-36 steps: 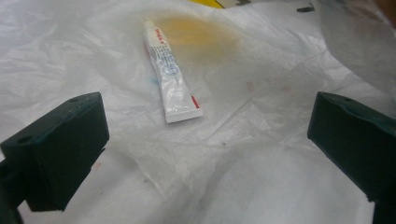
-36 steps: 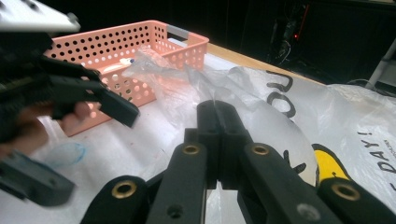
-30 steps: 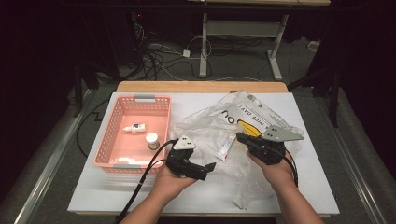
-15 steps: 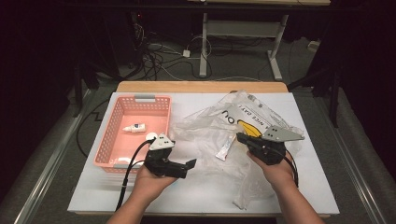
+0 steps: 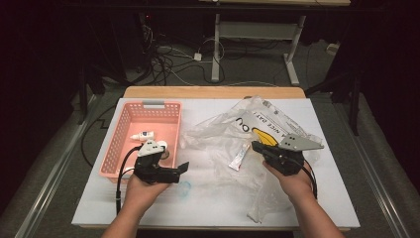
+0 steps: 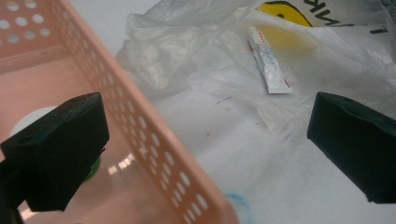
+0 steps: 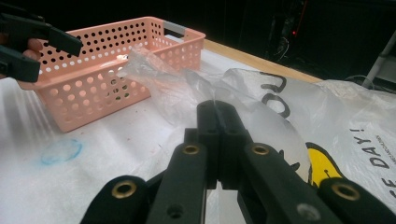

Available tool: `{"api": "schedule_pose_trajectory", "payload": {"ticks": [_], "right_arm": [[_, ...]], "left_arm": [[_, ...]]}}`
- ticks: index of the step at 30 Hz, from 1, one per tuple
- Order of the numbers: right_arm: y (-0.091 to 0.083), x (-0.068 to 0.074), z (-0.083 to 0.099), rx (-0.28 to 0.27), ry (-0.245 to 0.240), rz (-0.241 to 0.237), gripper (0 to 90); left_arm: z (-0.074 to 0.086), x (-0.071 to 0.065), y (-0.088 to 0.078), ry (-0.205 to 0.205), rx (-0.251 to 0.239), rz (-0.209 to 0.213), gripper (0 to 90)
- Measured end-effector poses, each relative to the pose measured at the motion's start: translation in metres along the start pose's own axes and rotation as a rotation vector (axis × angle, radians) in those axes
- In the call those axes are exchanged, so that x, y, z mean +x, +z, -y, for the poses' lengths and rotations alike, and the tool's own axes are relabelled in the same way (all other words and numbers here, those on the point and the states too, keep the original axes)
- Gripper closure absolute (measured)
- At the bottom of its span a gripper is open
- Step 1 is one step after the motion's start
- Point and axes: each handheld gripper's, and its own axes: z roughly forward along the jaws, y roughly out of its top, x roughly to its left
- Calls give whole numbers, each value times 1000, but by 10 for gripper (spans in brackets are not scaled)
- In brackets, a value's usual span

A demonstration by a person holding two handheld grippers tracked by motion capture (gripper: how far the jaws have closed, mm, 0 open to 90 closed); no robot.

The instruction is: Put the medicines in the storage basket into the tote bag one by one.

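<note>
Right gripper (image 5: 258, 147) clamped on plastic bag (image 5: 257, 124), pinning it; left gripper (image 5: 179, 168) gaping beside pink basket (image 5: 126, 126), ready to fetch.

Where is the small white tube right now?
In the high view, the white tube lies on the clear plastic bag, right of the pink basket, just left of the right gripper.

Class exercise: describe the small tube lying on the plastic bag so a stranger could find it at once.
Start at the pink basket on the table's left, then move right onto the crumpled clear plastic bag. The tube lies flat there, just left of the right tongs: small, white, flat-ended with a red edge, unlike the bottles inside the basket.
</note>
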Motion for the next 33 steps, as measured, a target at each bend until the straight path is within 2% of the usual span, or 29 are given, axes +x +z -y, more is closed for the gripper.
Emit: {"api": "schedule_pose_trajectory", "payload": {"ticks": [7, 11, 18, 22, 24, 26, 28, 33], "right_arm": [[0, -1, 1, 3, -3, 1, 900], [0, -1, 2, 5, 4, 0, 900], [-1, -2, 2, 3, 6, 1, 900], [-1, -3, 3, 5, 5, 2, 900], [-1, -3, 3, 5, 5, 2, 900], [-1, -2, 3, 5, 7, 2, 900], [-1, -3, 3, 3, 5, 2, 900], [-1, -2, 2, 3, 7, 4, 900]], "left_arm": [[3, 19, -13, -21, -6, -66, 0], [5, 30, -19, -50, -15, -86, 0], [9, 43, -25, -77, -5, -125, 0], [9, 45, -27, -76, -6, -129, 0], [9, 44, -27, -88, -14, -123, 0], [6, 43, -27, -82, -19, -115, 0], [2, 43, -27, -81, -28, -107, 0], [-13, 49, -26, -106, -48, -119, 26]]}}
